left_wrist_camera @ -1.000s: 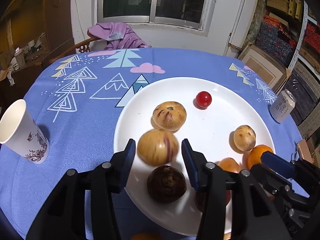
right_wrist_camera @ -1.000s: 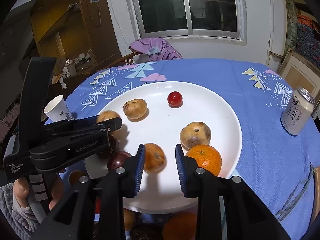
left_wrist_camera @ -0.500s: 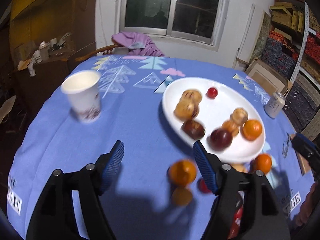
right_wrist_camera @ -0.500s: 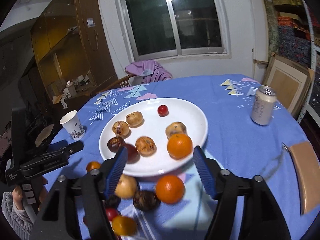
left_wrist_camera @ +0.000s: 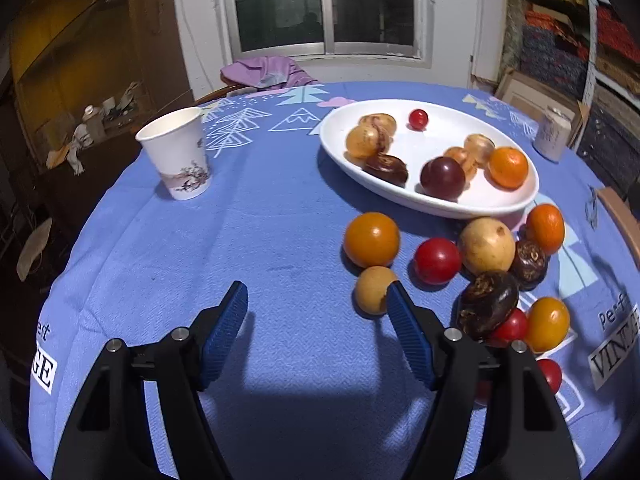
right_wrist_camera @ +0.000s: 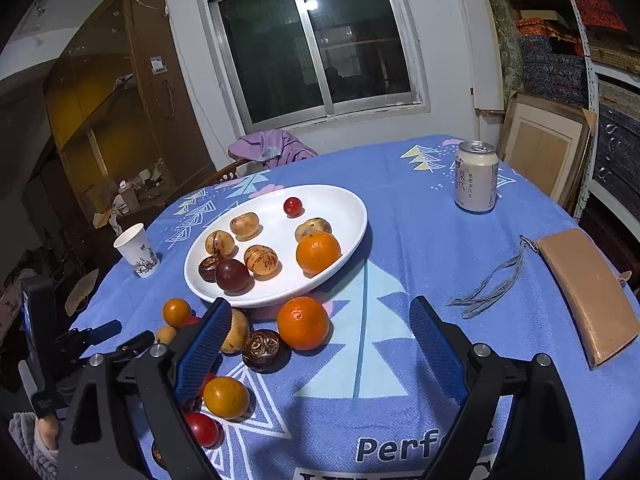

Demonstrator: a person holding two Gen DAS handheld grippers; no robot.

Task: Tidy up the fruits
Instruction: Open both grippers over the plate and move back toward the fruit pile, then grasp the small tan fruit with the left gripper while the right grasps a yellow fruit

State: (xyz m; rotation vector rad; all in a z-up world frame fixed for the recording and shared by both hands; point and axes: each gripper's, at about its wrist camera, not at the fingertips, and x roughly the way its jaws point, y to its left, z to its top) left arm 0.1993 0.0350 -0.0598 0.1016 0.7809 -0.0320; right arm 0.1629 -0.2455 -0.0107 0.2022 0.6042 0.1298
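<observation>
Holding nothing, both tools spread wide; white plate point(right_wrist_camera: 352, 216) carries tan, maroon, orange fruits point(right_wrist_camera: 318, 252).

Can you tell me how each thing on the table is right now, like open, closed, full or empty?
left gripper: open, holding nothing.
right gripper: open, holding nothing.
white plate: upright on the table, holding several fruits.
loose fruits: lying on the cloth beside the plate.
paper cup: upright, inside hidden.
can: upright; cannot tell if opened.
</observation>
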